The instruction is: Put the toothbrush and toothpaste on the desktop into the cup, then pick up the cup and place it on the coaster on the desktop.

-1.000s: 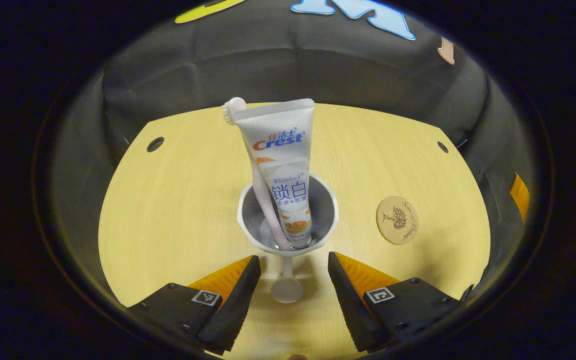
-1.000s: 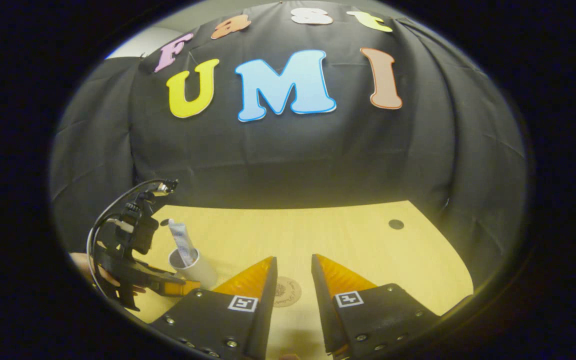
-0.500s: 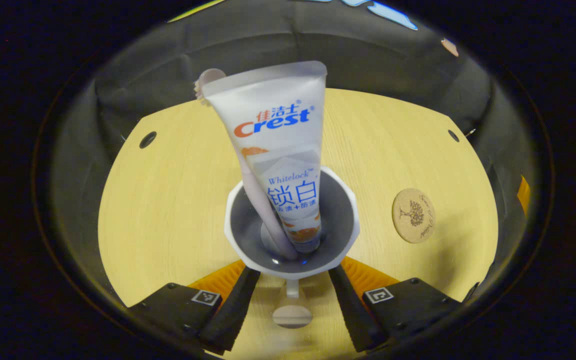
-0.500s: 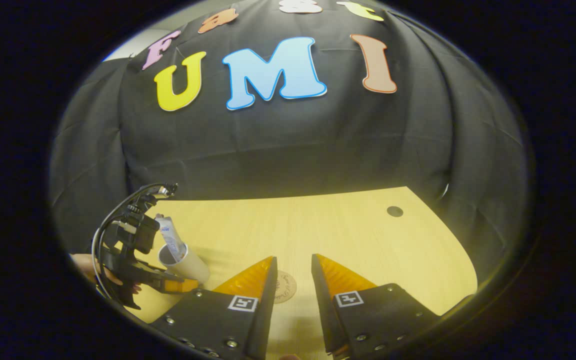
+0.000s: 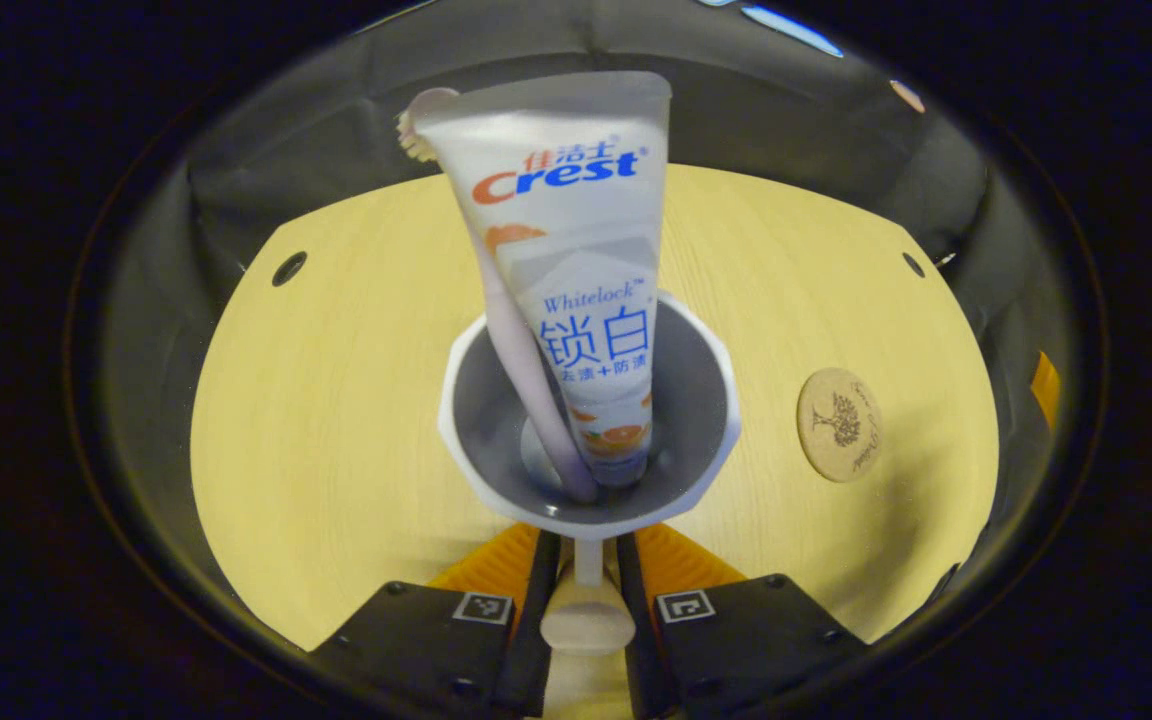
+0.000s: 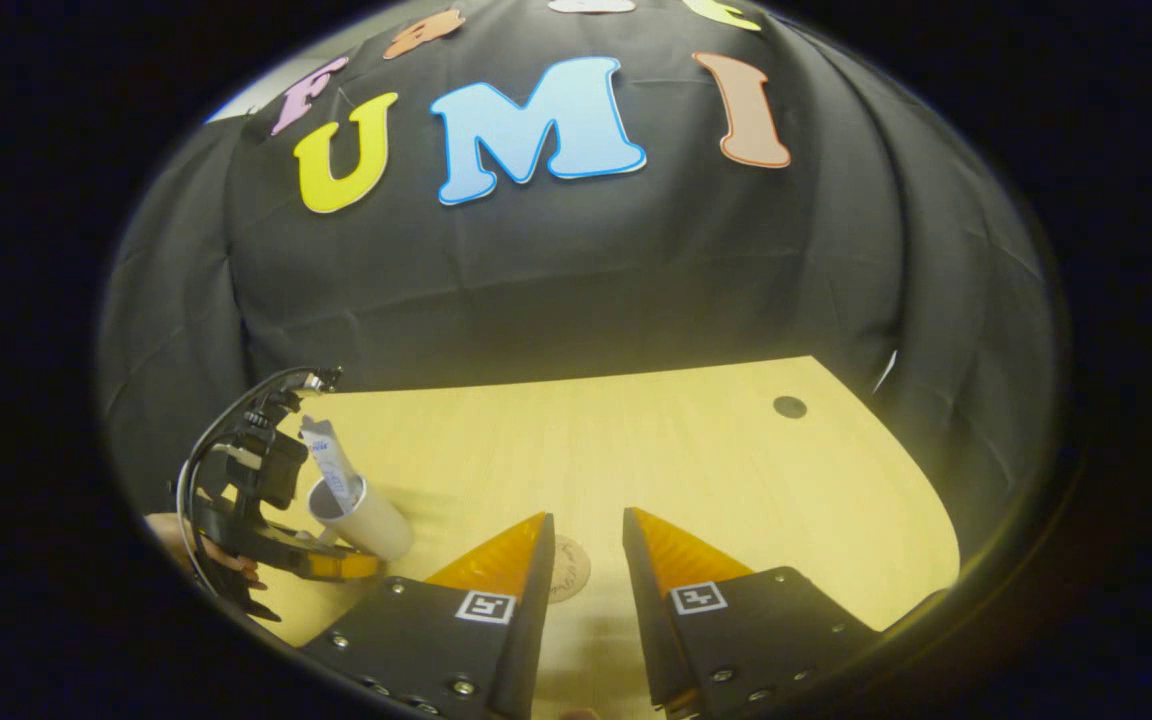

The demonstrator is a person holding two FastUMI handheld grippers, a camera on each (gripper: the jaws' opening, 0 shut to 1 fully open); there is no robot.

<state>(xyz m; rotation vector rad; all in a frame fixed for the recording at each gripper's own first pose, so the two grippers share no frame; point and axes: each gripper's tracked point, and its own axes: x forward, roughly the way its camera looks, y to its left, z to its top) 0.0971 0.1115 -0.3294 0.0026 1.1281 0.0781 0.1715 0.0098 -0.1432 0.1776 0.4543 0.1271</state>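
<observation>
A white cup [image 5: 458, 420] with a grey inside holds the toothpaste tube [image 5: 576, 250] and the pink toothbrush [image 5: 528, 370], both leaning up out of it. My left gripper [image 5: 588, 545] is shut on the cup's thin handle [image 5: 586, 620]. The round cork coaster [image 5: 840, 424] lies on the wooden desktop [image 5: 336, 400], right of the cup. In the right gripper view, my right gripper [image 6: 586, 525] stands open above the coaster [image 6: 568, 568], holding nothing. Far left there, the left gripper [image 6: 266, 520] holds the cup [image 6: 366, 520], which looks tilted.
Two small round holes [image 5: 288, 268] [image 5: 913, 264] sit near the desktop's far corners. Black cloth walls off the back and sides. A hand [image 6: 226, 575] grips the left gripper. Bare wood [image 6: 686, 460] stretches to the right of the coaster.
My left gripper moved forward around the cup's handle and shut on it. The cup now sits higher and closer in its view. The right gripper stayed open, nearly still.
</observation>
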